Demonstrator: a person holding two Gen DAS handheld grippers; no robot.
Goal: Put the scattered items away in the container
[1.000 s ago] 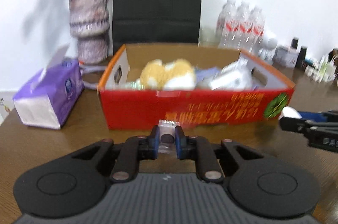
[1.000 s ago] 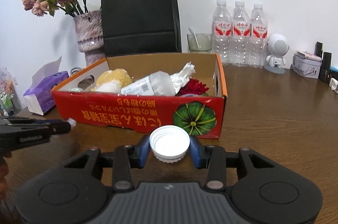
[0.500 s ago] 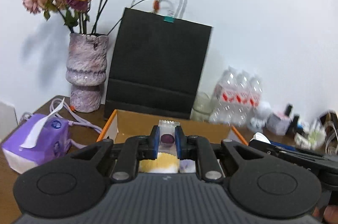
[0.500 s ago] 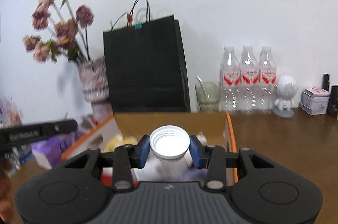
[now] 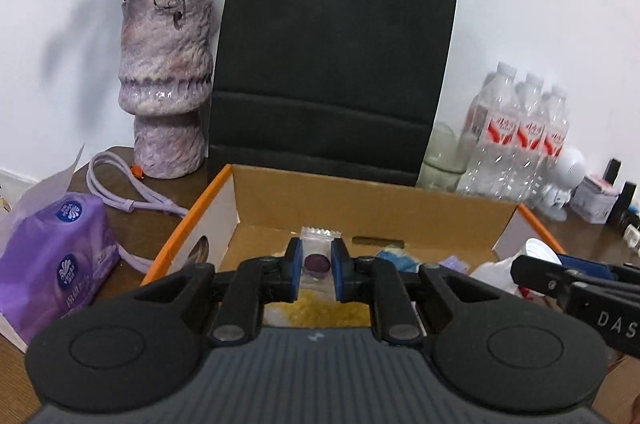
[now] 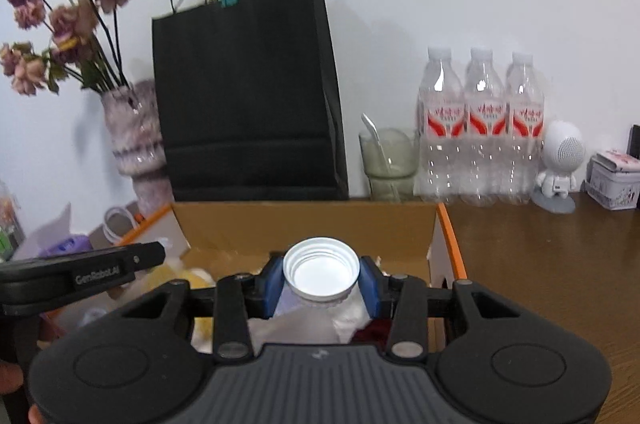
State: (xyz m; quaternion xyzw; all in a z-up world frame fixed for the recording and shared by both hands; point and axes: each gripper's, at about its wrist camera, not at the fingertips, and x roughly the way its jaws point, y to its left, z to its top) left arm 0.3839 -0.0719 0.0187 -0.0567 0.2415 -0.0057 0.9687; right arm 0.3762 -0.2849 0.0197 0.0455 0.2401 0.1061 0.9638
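We see the left hand-held gripper [image 5: 316, 270] pinched narrow on a small clear plastic sachet with a dark purple round piece inside [image 5: 317, 256], its blue pads pressing the sachet from both sides. It hangs over the open cardboard box with orange rims and plain brown inner walls [image 5: 372, 201], above a yellow fuzzy thing [image 5: 320, 312] that lies in the box. The right hand-held gripper [image 6: 321, 278] clamps a white plastic screw cap [image 6: 321, 270], hollow side up, between its blue pads at a middling width, and it too sits over the box, near the right wall. Under it we make out crumpled clear and white plastic [image 6: 304, 324] and a dark red thing [image 6: 374, 332] inside the box.

Each gripper shows at the edge of the other's view, the two side by side above the box. Behind the box on the brown wooden bench [image 6: 540, 264] stand a tall black paper bag [image 5: 336, 63], a mottled purple vase of dried roses [image 5: 166, 83], a row of three clear water bottles with red labels [image 6: 480, 127] and a greenish glass with a spoon [image 6: 386, 159]. A purple tissue pack [image 5: 60, 264] lies left of the box.
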